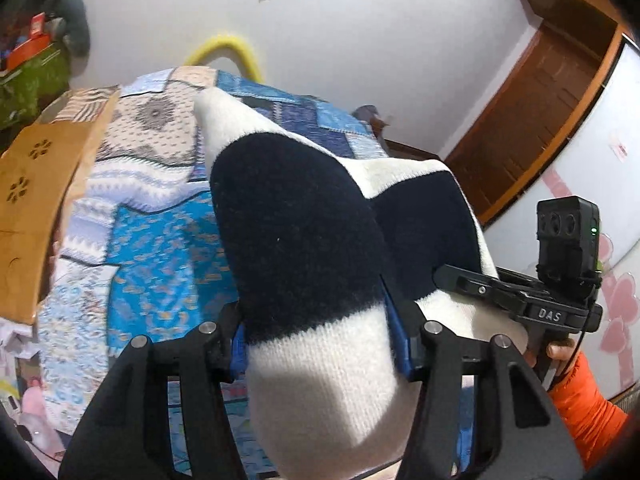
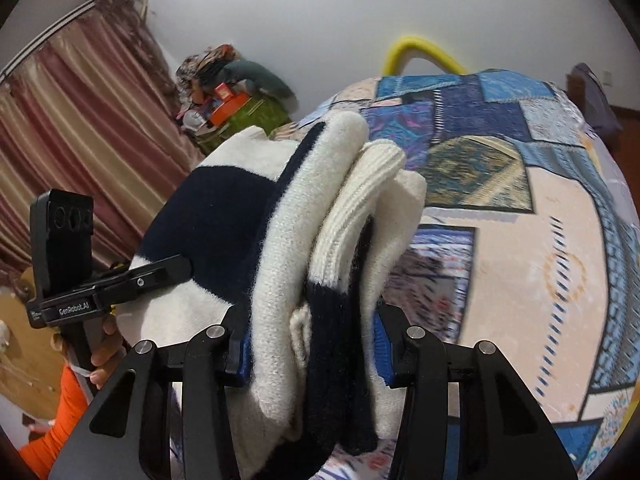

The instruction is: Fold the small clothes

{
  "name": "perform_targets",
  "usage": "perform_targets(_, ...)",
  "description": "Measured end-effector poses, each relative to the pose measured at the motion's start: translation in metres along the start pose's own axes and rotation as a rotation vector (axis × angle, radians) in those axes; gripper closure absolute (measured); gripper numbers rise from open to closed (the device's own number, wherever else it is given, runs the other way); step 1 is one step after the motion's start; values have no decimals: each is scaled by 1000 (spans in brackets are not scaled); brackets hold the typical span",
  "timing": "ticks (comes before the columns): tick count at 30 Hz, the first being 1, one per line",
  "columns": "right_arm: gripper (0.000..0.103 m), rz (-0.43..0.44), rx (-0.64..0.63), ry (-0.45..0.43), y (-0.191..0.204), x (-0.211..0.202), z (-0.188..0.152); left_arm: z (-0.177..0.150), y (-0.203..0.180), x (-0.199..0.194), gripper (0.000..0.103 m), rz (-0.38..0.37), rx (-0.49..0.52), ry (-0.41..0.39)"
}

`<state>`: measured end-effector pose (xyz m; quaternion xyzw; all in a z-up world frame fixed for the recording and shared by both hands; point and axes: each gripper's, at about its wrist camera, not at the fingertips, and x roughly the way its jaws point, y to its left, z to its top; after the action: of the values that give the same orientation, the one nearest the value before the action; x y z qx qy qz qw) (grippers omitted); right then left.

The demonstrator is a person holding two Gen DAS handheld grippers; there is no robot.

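A white and navy striped knit garment (image 1: 304, 240) is held up above the patchwork bedspread (image 1: 152, 248). My left gripper (image 1: 320, 340) is shut on one end of it, its blue pads pressing the white band. My right gripper (image 2: 312, 344) is shut on the other end, where several folded layers (image 2: 320, 240) are bunched between its pads. Each gripper shows in the other's view: the right gripper (image 1: 452, 274) at the garment's right edge, the left gripper (image 2: 176, 266) at its left edge. The garment hides the fingertips.
The bedspread (image 2: 520, 220) covers the bed below. A brown cardboard box (image 1: 36, 200) stands at the bed's left. A yellow hoop (image 1: 228, 50) sits behind the bed. A wooden door frame (image 1: 540, 92) is right, pink curtains (image 2: 80, 120) left.
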<state>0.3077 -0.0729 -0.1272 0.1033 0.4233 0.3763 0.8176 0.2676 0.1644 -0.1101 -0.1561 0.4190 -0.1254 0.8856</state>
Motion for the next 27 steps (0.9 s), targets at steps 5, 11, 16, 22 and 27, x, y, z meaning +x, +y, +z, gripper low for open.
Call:
perform_targets(5, 61, -3, 2, 64, 11, 42, -3, -15, 44, 24, 48, 21, -65, 53)
perform_targets(11, 60, -43, 55, 188, -4, 105, -18, -43, 100, 75, 44, 42, -143, 162)
perform_targets(16, 51, -39, 61, 192, -17, 112, -21, -60, 126, 82, 31, -24, -227, 161)
perform_targets(22, 42, -86, -7, 148, -7, 84, -28, -63, 112, 45, 32, 95, -174, 76)
perform_targets(27, 42, -114, -63, 27, 16, 34, -27, -56, 77, -15, 32, 168, -110, -70)
